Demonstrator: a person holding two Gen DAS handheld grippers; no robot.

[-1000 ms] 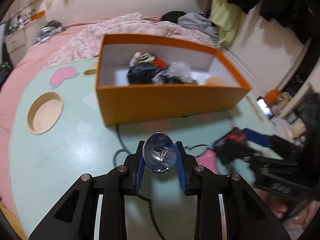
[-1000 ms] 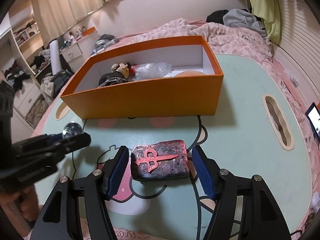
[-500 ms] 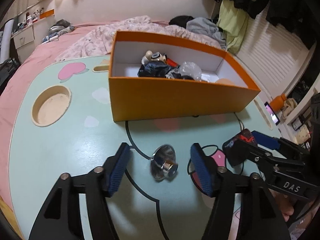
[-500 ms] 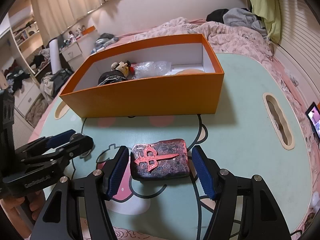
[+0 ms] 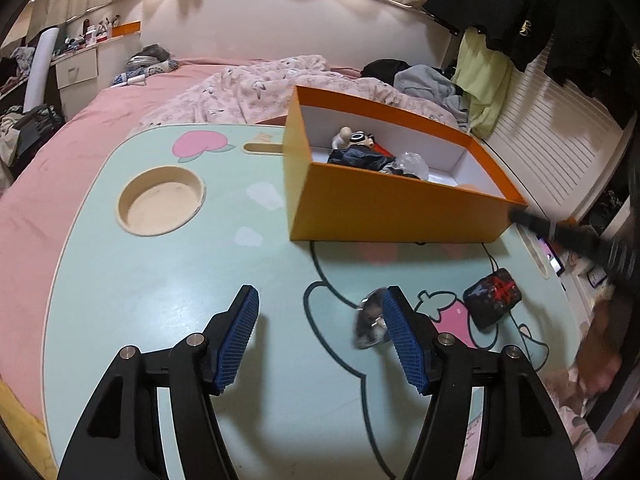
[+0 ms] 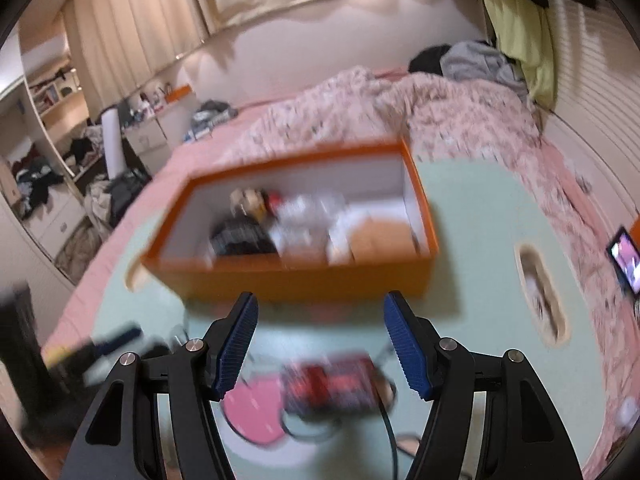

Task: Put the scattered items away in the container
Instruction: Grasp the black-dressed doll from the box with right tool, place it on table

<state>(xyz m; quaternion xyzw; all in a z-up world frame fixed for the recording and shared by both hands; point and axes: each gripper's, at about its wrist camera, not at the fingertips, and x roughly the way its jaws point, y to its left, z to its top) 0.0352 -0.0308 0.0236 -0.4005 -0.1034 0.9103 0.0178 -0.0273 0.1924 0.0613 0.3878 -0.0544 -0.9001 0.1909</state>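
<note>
Orange box [image 5: 384, 216]: stands open on the far half of the mint-green desk [image 5: 160, 280], long side toward both cameras; this is the landmark.
Box contents: a small doll [image 5: 352, 140], dark cloth and a crumpled clear bag [image 5: 412, 164] lie inside, toward the box's left end.
Chrome knob [image 5: 370, 322]: on the desk in front of the box, blurred, partly behind the right pad of the left gripper and outside the gap between the pads.
Dark red case [image 5: 492, 294]: flat on the desk in front of the box's right end, just right of the knob and apart from it.
Left gripper [image 5: 320, 340]: jaws have just been opening and stand wide apart, nothing between them.
Right gripper [image 6: 320, 340]: jaws wide apart and empty; raised in front of the box, with the case blurred on the desk below the pads.
Bed [image 5: 120, 92]: pink, behind the box.
</note>
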